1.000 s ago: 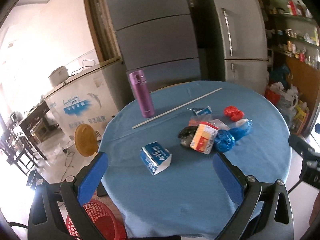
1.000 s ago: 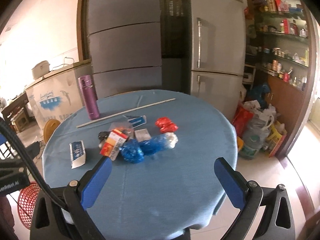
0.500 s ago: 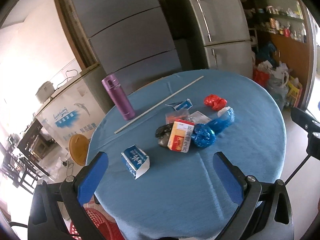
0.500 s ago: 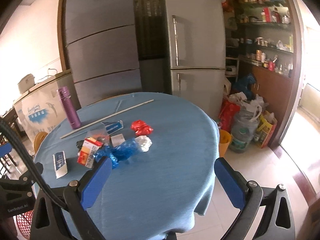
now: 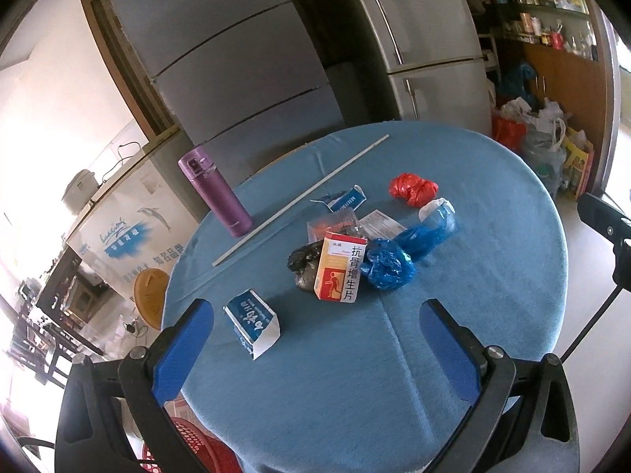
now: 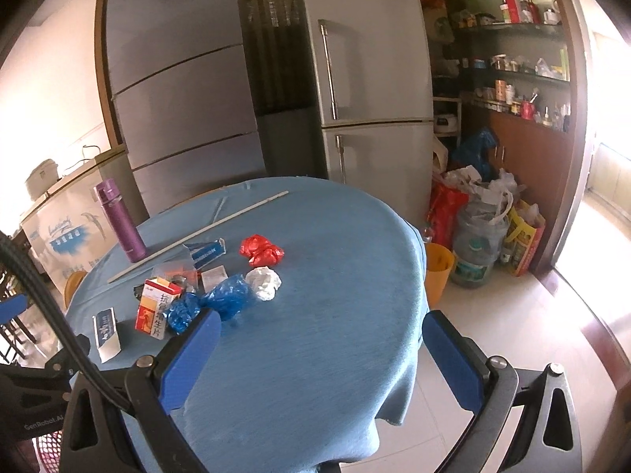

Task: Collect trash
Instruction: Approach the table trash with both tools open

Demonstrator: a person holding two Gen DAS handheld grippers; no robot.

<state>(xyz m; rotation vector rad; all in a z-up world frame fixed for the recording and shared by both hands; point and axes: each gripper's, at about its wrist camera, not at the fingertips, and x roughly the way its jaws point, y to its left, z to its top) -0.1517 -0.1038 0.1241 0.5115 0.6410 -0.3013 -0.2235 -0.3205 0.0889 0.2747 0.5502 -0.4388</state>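
Note:
Trash lies on a round table with a blue cloth (image 5: 473, 315): an orange-and-white box (image 5: 339, 270), a black bag (image 5: 303, 264), blue crumpled bags (image 5: 388, 268), red crumpled plastic (image 5: 412, 189), a white wad (image 6: 264, 282) and a blue-white carton (image 5: 252, 323). My left gripper (image 5: 315, 351) hangs open over the table's near edge, short of the carton and the pile. My right gripper (image 6: 317, 354) is open too, above the table's near right side, with the blue bags (image 6: 226, 301) just beyond its left finger. Neither holds anything.
A purple flask (image 5: 217, 193) and a long white stick (image 5: 299, 201) sit at the table's back. A red basket (image 5: 189, 449) stands on the floor under the left gripper. Fridges (image 6: 370, 90) stand behind. Bags (image 6: 481, 220) and an orange bin (image 6: 437, 272) crowd the floor at right.
Both views have swung over the second: the trash pile has drifted left in the right wrist view and sits closer and larger in the left wrist view. Both grippers stay open.

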